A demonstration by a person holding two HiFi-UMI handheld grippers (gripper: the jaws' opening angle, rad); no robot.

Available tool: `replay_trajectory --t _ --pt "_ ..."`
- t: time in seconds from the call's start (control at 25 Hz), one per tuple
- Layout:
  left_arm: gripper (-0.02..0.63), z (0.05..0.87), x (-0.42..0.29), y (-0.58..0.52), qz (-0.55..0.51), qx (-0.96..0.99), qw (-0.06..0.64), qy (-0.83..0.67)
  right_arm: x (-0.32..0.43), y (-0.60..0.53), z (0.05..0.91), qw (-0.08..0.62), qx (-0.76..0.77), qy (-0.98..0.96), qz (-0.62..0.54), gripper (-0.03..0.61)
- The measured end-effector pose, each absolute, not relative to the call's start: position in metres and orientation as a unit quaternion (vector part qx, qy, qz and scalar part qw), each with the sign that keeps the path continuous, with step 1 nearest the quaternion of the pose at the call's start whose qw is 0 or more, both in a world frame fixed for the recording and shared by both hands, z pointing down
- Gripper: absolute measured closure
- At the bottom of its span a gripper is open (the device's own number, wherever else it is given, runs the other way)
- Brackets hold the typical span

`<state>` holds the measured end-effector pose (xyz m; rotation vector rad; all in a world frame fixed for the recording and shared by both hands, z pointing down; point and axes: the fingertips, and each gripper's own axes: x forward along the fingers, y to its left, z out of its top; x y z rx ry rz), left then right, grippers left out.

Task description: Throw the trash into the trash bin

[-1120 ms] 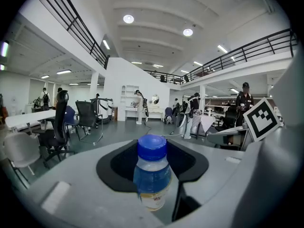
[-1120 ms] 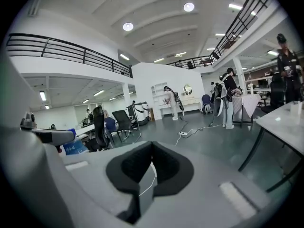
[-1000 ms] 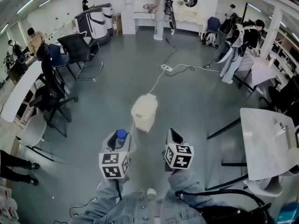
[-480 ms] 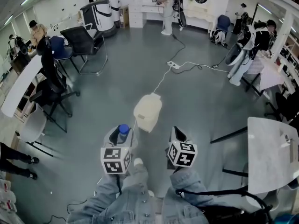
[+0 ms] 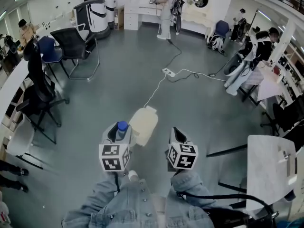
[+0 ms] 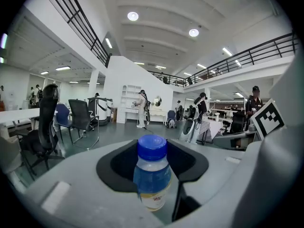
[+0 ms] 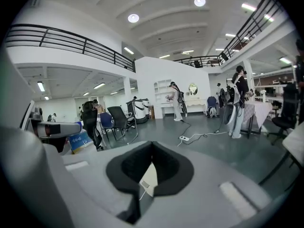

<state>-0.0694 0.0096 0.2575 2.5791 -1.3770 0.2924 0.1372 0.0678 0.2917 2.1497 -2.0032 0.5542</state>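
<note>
Clamps a blue-capped bottle (image 6: 152, 175) upright in the left tool (image 5: 117, 133); right tool (image 7: 151, 148) pinched closed, empty; cream trash bin (image 5: 143, 122) on the floor (image 5: 118, 80) just ahead, between both.

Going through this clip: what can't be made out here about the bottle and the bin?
Bottle: the label print is too blurred to read in the left gripper view. In the head view the left gripper hides all but its cap.
Trash bin: the head view, from above, leaves its lid or opening unclear. The right gripper view shows only a sliver between the fingers.
</note>
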Motion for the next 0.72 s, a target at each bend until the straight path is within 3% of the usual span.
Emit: replay_trajectory --t 0.32,0.72 --pt "0.417 0.268 -0.067 -0.107 0.086 0.875 0.111 -0.463 0.132 -0.045 0.292 0.097 0.717 -0.672 0.161 0.575" --pt "0.417 0.307 -0.058 -0.175 0.121 0.867 0.133 -0.465 0.163 -0.113 0.341 0.104 0.722 -0.65 0.214 0.575"
